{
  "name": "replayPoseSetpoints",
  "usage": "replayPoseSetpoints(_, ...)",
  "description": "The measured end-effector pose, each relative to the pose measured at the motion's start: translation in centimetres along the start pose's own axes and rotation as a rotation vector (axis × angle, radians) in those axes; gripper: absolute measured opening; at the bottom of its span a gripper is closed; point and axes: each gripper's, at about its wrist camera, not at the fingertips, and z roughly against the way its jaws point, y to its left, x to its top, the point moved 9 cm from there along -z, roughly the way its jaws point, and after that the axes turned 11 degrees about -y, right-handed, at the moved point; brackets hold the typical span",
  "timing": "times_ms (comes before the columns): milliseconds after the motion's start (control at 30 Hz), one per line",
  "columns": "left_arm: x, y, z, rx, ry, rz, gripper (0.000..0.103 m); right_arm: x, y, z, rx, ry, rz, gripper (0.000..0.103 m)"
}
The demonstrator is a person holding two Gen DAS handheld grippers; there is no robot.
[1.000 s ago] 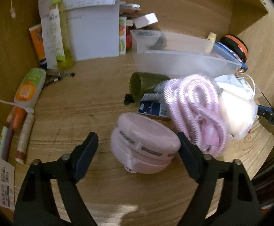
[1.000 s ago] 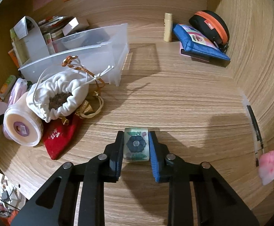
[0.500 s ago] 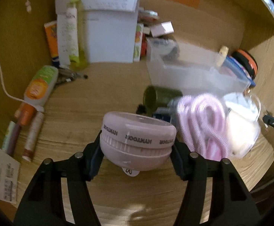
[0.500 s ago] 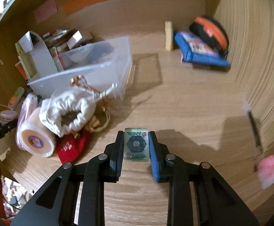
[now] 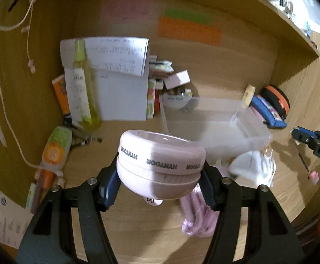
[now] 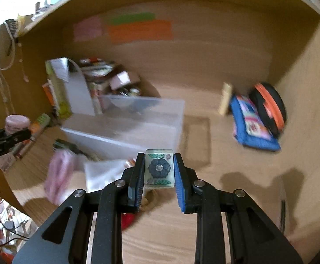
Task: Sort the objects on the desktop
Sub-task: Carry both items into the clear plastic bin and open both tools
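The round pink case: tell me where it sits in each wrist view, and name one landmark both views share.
Left wrist view: round pink case centre, clamped in the left gripper.
Right wrist view: round pink case far left edge, small, above the black gripper arm.
Shared landmark: clear plastic bin.

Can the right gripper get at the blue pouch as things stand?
Probably not yet: the right gripper is shut on a flower tile. The desk path to the blue pouch looks clear, though.
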Motion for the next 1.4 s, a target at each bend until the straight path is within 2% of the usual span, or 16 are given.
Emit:
replayPoseSetpoints(300,4.4,-1.8,-2.0,-0.041,-0.005,-0.005,0.062,4.8,2.2,-2.2,0.084,-0.045,0.038,0.022)
replayPoseSetpoints(500,6.6,-2.7,-4.4,-0.039,0.0,-0.039,0.062,6.6,2.2,-4.5,0.109,-0.044,0.042,0.022)
replayPoseSetpoints(633,7.1,-3.6,-6.5,-0.068,0.021,-0.052,0.062,7.1,1.9,-6.9,0.126,-0.018,0.032,0.022)
replayPoseSetpoints(800,6.6,-4.9,-10.0,-0.103,0.078,-0.074,0.062,6.8,1.6,-9.9,0.124,0.025,0.047,0.022)
replayPoseSetpoints(933,5.7,-5.6,-13.2,-0.138,0.15,-0.061,0.062,5.8,1.8,-12.3,0.129,0.076,0.059,0.022)
replayPoseSetpoints(1100,4.1,-5.9,-16.6,-0.148,0.232,-0.07,0.062,3.9,2.1,-15.2,0.133,0.146,0.079,0.022)
replayPoseSetpoints(1200,3.0,-6.0,-17.9,-0.16,0.28,-0.091,0.062,2.8,2.3,-16.6,0.138,0.192,0.1,0.022)
replayPoseSetpoints(1400,2.1,-6.4,-19.5,-0.16,0.325,-0.145,0.062,1.2,2.5,-18.6,0.141,0.267,0.169,0.022)
